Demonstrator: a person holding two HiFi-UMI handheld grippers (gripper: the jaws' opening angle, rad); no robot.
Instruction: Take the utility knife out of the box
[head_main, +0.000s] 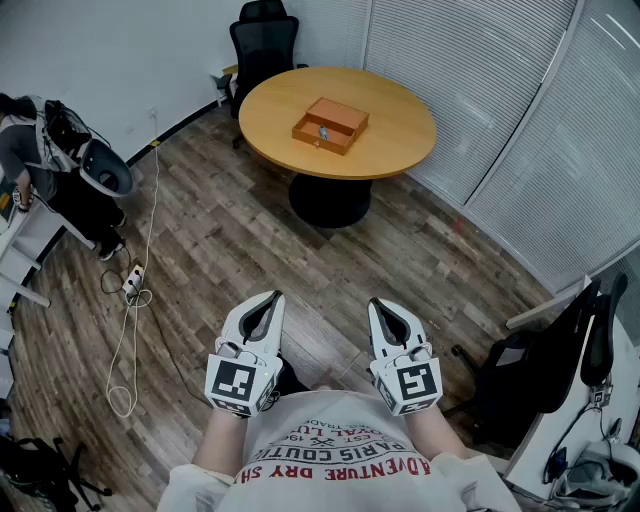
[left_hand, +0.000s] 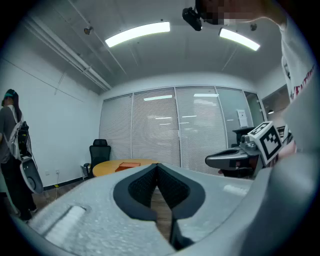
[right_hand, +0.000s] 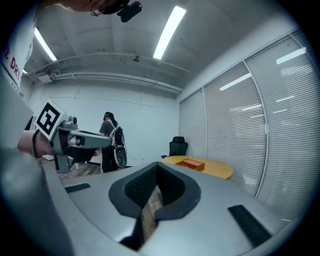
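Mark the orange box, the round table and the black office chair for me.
orange box (head_main: 341, 117): head view, near its middle.
round table (head_main: 402, 125): head view, bare top beside the box.
black office chair (head_main: 264, 45): head view, its backrest.

Round wooden table (head_main: 400, 125) on plank floor (head_main: 230, 250), blinds (head_main: 470, 70) behind.

L gripper (head_main: 262, 303) & R gripper (head_main: 386, 312) are held level, side by side, close in front of torso (head_main: 330, 450), both pointing fwd. Each has its jaws pressed together at the tips, nothing btwn. Marker cubes (head_main: 240, 383) face up; forearms (head_main: 215, 445) are bare.
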